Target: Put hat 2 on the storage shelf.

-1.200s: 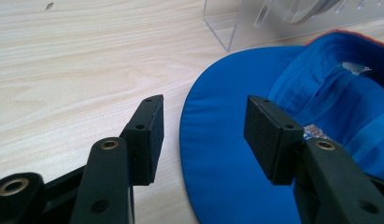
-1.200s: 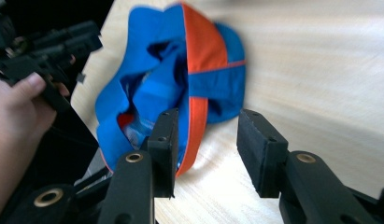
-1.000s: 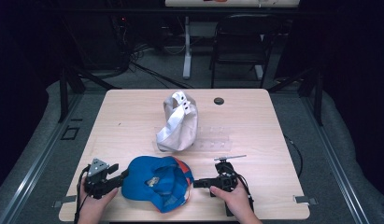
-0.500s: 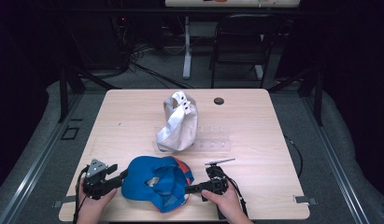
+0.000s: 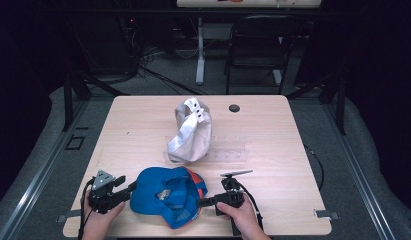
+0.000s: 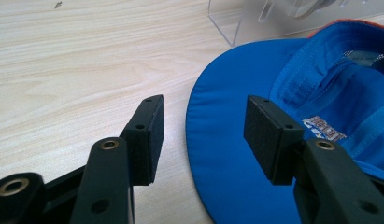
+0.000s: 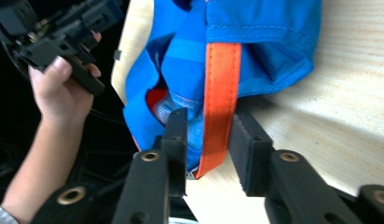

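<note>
A blue cap [image 5: 165,197] lies upside down at the table's near edge, with an orange strap [image 7: 221,98] across its back. My left gripper [image 5: 127,189] is at the cap's left and stands open. The brim's edge [image 6: 217,154] lies between its pads without being pressed. My right gripper [image 5: 202,202] comes in from the cap's right. Its jaws have just been closing and now pinch the orange strap and the bunched blue fabric beside it, in the right gripper view [image 7: 210,147].
A white cap [image 5: 190,131] sits on a clear acrylic stand [image 5: 228,151] at mid-table. A small black disc [image 5: 234,108] lies near the far edge. The table's front edge runs just behind both hands. A chair [image 5: 253,55] and a dark floor lie beyond the table.
My right gripper has slid left to the cap's back and its jaws have closed around the orange strap. The left gripper and the cap have stayed put.
</note>
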Demonstrator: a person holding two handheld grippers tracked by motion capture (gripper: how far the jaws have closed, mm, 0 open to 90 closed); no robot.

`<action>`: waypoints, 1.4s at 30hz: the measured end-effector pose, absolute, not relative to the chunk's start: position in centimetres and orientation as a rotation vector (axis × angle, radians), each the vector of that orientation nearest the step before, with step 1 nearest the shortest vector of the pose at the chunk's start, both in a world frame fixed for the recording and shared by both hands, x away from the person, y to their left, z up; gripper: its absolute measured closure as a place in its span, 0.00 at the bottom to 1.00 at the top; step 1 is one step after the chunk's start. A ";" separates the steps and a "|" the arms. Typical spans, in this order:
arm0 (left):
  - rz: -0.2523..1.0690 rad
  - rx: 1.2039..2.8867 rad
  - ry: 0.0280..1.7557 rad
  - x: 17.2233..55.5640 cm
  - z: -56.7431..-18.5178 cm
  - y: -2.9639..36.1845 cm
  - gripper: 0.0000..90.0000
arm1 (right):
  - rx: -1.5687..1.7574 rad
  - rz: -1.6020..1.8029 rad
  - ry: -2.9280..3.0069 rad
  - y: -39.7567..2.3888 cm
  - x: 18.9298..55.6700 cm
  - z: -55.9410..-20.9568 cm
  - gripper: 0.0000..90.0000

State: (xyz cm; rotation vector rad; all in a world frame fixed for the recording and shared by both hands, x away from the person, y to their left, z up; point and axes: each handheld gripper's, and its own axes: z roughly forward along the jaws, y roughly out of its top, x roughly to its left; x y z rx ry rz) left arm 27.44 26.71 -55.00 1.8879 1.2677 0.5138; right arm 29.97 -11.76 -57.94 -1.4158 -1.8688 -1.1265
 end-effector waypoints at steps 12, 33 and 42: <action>0.517 1.890 1.266 27.4 -55.0 26.7 0.54 | -1.427 -1.164 -1.852 -11.9 29.8 -57.2 0.86; 0.518 1.903 1.264 27.4 -54.9 26.6 0.54 | -1.415 -1.222 -1.787 -14.7 30.2 -52.8 0.86; 0.529 1.896 1.254 27.4 -54.9 26.4 0.54 | -1.415 -1.222 -1.755 -16.4 30.5 -49.4 0.86</action>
